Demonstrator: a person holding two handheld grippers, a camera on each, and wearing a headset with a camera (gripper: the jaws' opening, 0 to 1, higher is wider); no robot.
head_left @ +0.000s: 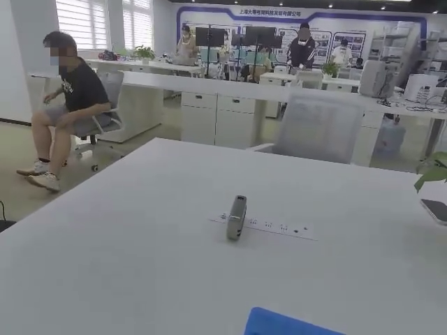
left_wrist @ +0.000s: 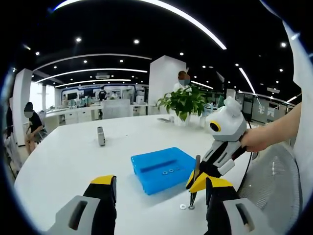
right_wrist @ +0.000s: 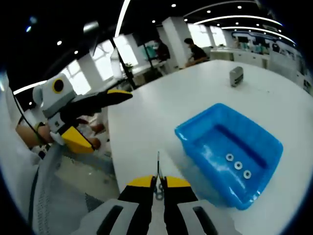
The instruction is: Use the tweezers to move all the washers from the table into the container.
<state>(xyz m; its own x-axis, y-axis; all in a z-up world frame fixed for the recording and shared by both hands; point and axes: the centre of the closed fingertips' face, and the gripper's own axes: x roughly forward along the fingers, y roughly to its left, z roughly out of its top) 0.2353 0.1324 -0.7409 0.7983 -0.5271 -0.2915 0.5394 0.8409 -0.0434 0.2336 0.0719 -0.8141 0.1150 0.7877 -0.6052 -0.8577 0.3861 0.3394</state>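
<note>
you are partway through. three washers (right_wrist: 238,165) lie in a row on the floor of the blue container (right_wrist: 193,139), which sits on the white table (left_wrist: 68,156). one more washer (left_wrist: 183,206) lies on the table outside the container, near its front corner in the left gripper view, so at least that one is left to move. whether others wait elsewhere on the table, i cannot tell.

your right gripper (right_wrist: 158,182) is clenched on the tweezers (right_wrist: 158,164), its jaws pressed together around the handle end, with the tips reaching down towards the table. in the left gripper view the tweezer tips stand right beside the loose washer, touching or nearly so. it is too small to say whether the washer is pinched yet.

your left gripper (left_wrist: 160,180) is released, its jaws spread wide and holding nothing. it hangs above the table on the near side of the container.

as i judge it, the step in hand is picking up that loose washer, and the carry from there to the container looks short.
</note>
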